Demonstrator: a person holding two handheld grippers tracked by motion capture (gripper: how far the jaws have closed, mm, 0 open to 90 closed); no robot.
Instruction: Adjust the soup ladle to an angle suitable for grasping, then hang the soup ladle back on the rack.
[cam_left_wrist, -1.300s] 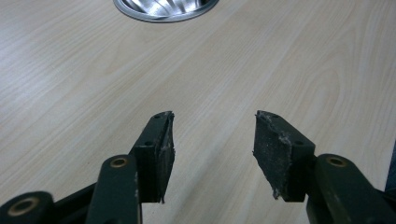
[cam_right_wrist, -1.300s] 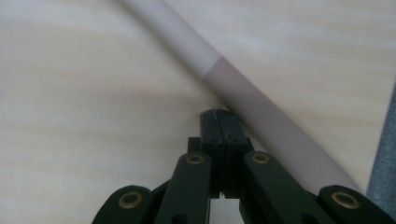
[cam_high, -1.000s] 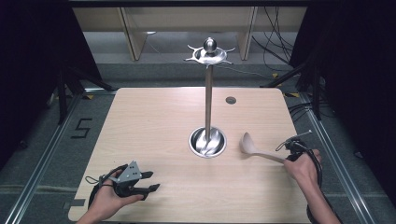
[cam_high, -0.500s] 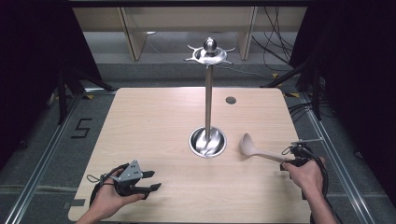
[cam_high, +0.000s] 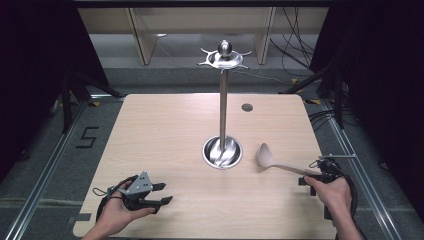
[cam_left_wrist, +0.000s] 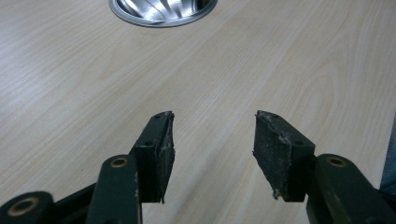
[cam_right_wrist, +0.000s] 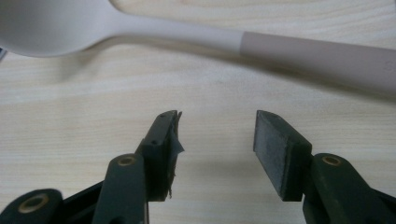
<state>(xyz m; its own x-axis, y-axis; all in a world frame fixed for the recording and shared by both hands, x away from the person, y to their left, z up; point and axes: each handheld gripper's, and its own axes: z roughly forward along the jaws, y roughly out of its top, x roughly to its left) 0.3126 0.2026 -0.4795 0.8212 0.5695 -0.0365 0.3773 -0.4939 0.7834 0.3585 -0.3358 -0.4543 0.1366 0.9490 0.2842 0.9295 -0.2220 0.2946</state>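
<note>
Left hand (cam_high: 117, 212) low at the near left edge of the table, forearm coming in from the bottom, wrapped round the left gripper (cam_high: 165, 193), which lies roughly level, pointing right and slightly away. Its jaws stand apart with nothing between the pads (cam_left_wrist: 163, 154), cable looped at the wrist. Right hand (cam_high: 332, 192) at the near right, forearm angled in from the bottom right corner, holding the right gripper (cam_right_wrist: 215, 140) low over the tabletop. Its jaws have just been opening; they now stand wide, gap between the pads (cam_right_wrist: 275, 149) empty. Left pad face looks frayed at the edge on both grippers. Hands well apart.
</note>
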